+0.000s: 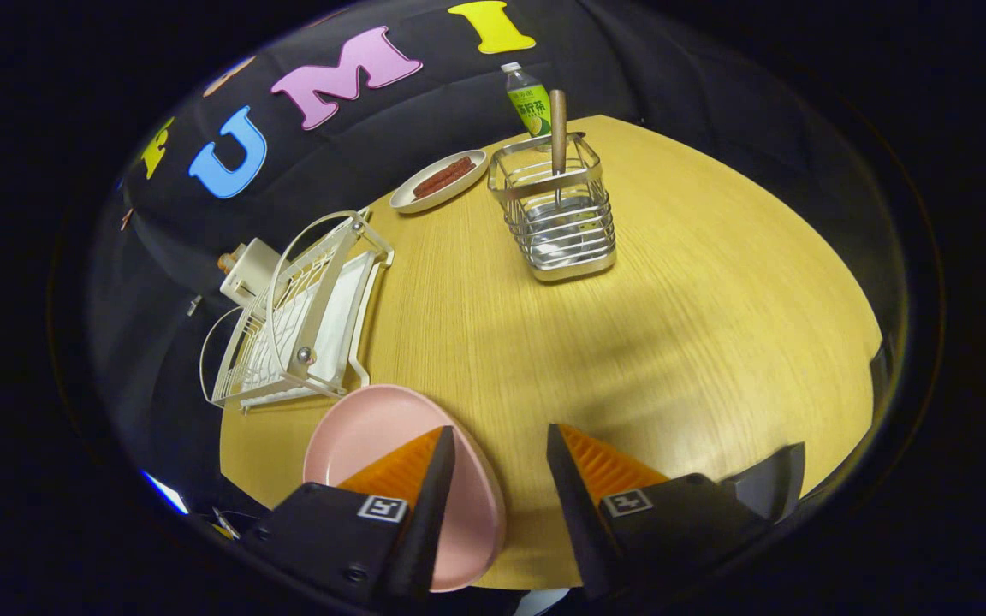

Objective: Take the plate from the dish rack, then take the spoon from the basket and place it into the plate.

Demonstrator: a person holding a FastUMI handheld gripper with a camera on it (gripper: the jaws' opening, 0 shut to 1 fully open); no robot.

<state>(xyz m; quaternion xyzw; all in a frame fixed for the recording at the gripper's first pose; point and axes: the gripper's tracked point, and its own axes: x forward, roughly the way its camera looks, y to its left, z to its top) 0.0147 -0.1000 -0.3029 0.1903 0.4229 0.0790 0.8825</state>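
Observation:
A pink plate (365, 436) lies flat on the wooden table (673, 342), partly under my left finger (412, 466). My gripper (500, 438) stands open above the table's near edge, with nothing held between its fingers. The white wire dish rack (305, 316) stands beyond the plate on the left. Farther ahead, a metal wire basket (560, 214) holds a spoon whose wooden handle (558, 128) sticks straight up; its bowl is hidden inside the basket.
A small oval dish with reddish food (440, 181) lies behind the basket to the left. A green-labelled bottle (529, 101) stands at the table's far edge. A pale box (246, 267) sits behind the rack.

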